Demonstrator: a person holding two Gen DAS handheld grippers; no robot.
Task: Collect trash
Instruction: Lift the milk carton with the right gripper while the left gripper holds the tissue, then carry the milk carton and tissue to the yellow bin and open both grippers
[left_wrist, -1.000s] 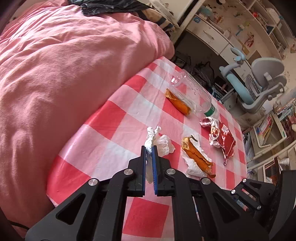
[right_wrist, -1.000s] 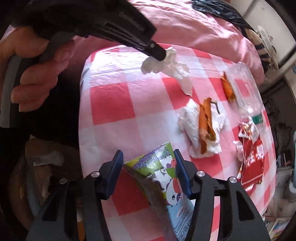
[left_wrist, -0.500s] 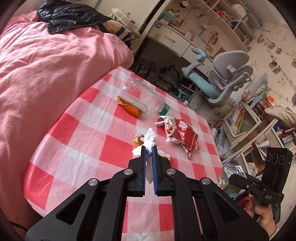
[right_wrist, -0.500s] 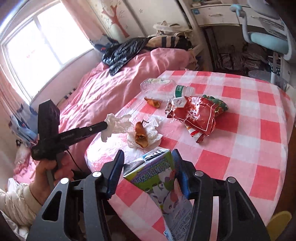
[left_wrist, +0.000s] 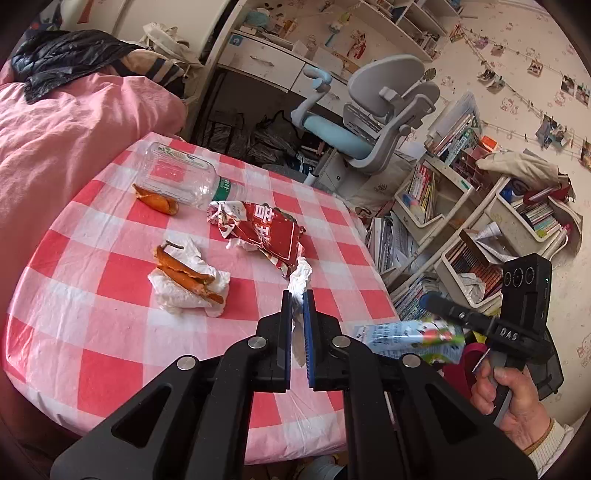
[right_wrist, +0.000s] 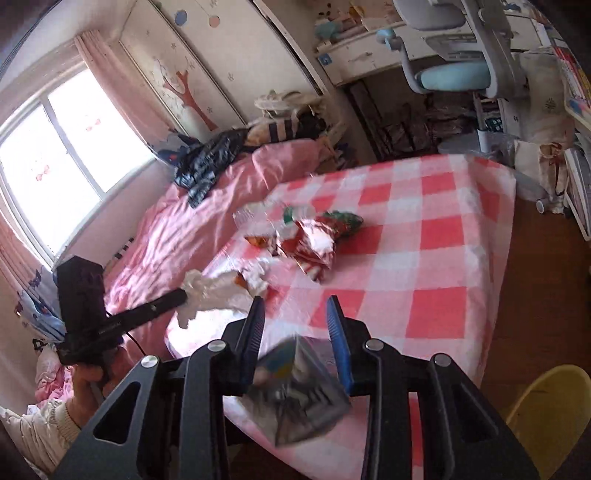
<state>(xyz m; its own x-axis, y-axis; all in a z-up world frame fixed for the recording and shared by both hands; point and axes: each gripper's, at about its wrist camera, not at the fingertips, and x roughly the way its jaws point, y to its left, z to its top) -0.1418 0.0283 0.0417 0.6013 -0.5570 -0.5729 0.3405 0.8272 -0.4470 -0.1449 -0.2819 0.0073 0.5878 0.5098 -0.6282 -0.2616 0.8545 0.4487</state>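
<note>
White tissue (left_wrist: 300, 277) sits clenched in the left gripper (left_wrist: 297, 295); the right gripper's (right_wrist: 297, 314) jaws, just closing, squeeze a carton (right_wrist: 299, 391) past the table (right_wrist: 436, 321) edge.

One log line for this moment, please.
left gripper: shut on tissue | right gripper: jaws just closing, carton between them, grip unclear | on table: bottle, wrapper, peels

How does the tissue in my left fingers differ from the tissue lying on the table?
The held tissue is a narrow, twisted wad pinched upright in the shut left gripper. The table tissue is spread wide and lies flat on the checked cloth. The held tissue carries nothing, while the table tissue has orange peel lying on it. Both are white, crumpled paper.
</note>
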